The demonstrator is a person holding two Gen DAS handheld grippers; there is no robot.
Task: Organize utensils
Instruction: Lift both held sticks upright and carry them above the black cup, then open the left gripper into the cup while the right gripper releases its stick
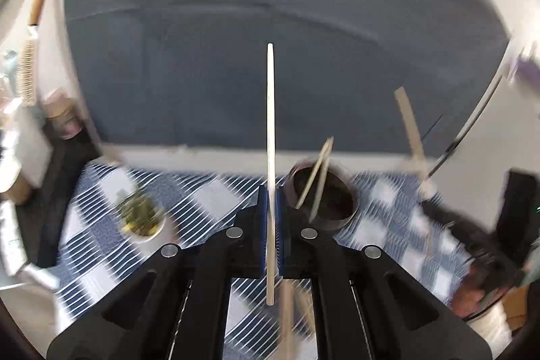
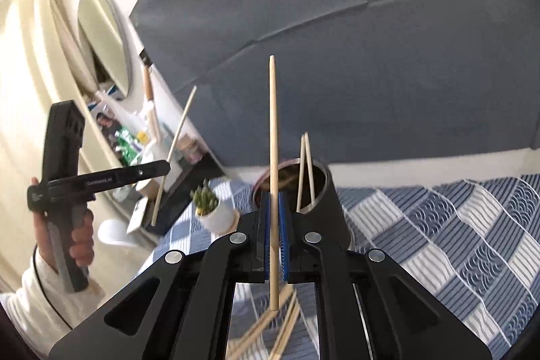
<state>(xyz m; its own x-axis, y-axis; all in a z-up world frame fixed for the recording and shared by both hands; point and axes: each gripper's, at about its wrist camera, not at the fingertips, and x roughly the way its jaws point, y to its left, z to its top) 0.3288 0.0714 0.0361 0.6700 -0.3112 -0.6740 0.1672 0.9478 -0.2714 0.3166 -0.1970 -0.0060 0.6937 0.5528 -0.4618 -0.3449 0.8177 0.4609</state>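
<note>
My left gripper (image 1: 270,194) is shut on a pale chopstick (image 1: 270,110) that stands upright between its blue pads. It also shows in the right wrist view (image 2: 167,167) at the left, holding its chopstick (image 2: 177,140). My right gripper (image 2: 275,201) is shut on a wooden chopstick (image 2: 273,130), also upright. A dark cylindrical holder (image 1: 320,198) (image 2: 324,201) stands just beyond both grippers with two chopsticks (image 2: 305,171) in it. Several loose chopsticks (image 2: 273,329) lie on the cloth below my right gripper.
A blue and white checked cloth (image 2: 455,231) covers the table. A small potted plant in a white pot (image 2: 212,211) (image 1: 141,218) stands left of the holder. A grey padded backrest (image 2: 337,56) rises behind. Clutter and a dark tray (image 2: 182,191) lie at the left.
</note>
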